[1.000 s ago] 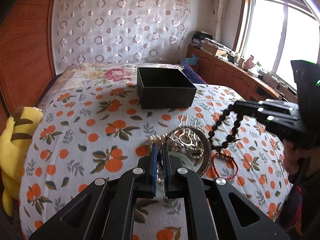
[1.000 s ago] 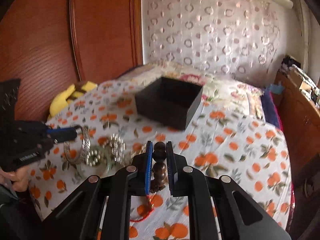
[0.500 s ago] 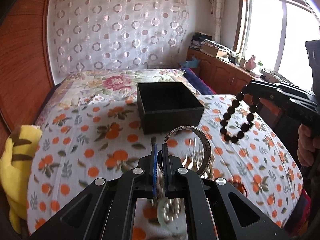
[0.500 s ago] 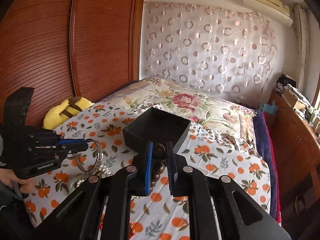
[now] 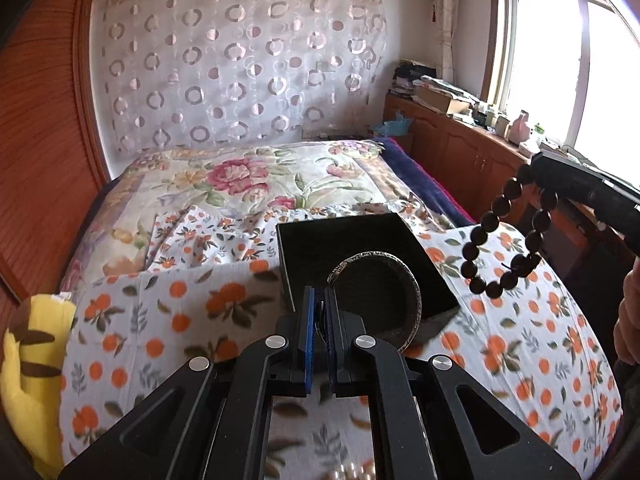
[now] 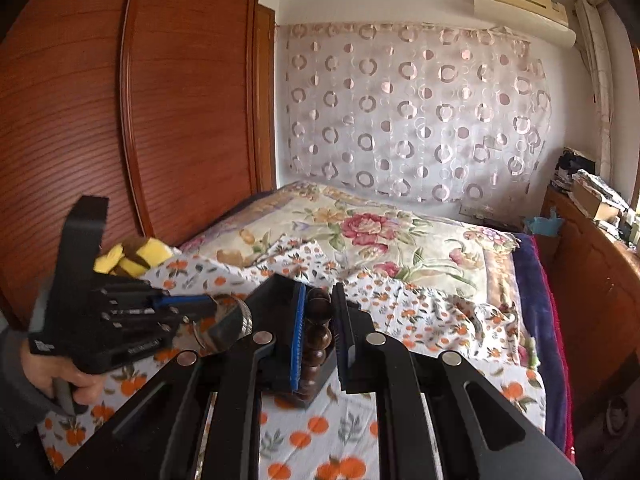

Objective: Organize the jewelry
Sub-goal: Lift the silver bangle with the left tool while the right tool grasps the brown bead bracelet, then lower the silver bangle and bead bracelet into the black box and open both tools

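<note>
Silver bangle (image 5: 404,280) pinched in closed left tongs (image 5: 319,308) over black box (image 5: 352,240), right tongs (image 6: 318,320) clamping dark bead bracelet (image 6: 318,328)

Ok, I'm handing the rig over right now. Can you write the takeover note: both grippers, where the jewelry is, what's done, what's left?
Left gripper: shut on the silver bangle, held in the air in front of the black box.
Right gripper: shut on the dark bead bracelet, which hangs free to the right of the box.
Box: open, on the orange-print bedspread; its floor looks bare, though the bangle hides part of it.
Done: both pieces picked up and carried near the box.
Left: release each into the box. Some pearls remain on the bedspread, at the near edge of the left view.
</note>
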Motion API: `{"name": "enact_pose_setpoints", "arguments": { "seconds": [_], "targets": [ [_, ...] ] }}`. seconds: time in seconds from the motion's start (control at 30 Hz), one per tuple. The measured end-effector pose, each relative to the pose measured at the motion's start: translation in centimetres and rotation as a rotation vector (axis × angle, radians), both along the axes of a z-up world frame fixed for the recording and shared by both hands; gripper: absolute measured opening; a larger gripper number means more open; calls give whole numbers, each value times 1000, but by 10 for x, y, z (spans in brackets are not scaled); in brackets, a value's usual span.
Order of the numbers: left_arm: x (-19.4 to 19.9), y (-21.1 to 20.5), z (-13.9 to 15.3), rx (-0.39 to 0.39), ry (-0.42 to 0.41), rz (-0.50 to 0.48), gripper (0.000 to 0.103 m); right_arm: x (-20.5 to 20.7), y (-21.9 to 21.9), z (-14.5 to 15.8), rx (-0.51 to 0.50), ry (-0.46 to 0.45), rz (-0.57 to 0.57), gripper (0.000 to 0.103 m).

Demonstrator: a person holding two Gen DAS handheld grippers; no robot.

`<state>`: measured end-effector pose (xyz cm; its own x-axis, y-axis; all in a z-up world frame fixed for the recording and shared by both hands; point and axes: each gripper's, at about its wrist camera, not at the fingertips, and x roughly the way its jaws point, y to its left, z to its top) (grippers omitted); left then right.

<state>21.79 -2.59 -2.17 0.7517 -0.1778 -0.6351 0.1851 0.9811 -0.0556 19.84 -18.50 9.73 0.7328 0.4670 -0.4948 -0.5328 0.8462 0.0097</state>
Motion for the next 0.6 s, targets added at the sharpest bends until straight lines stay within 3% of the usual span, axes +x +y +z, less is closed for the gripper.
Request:
{"name": "enact_pose_setpoints", "arguments": {
  "seconds": [0.3, 0.6],
  "targets": [
    [33, -11, -17, 17, 49, -25, 5, 33, 11, -1, 3, 9, 31, 15],
    [37, -11, -15, 4, 50, -42, 14, 40, 30, -6, -2, 24, 58, 15]
  ]
}}
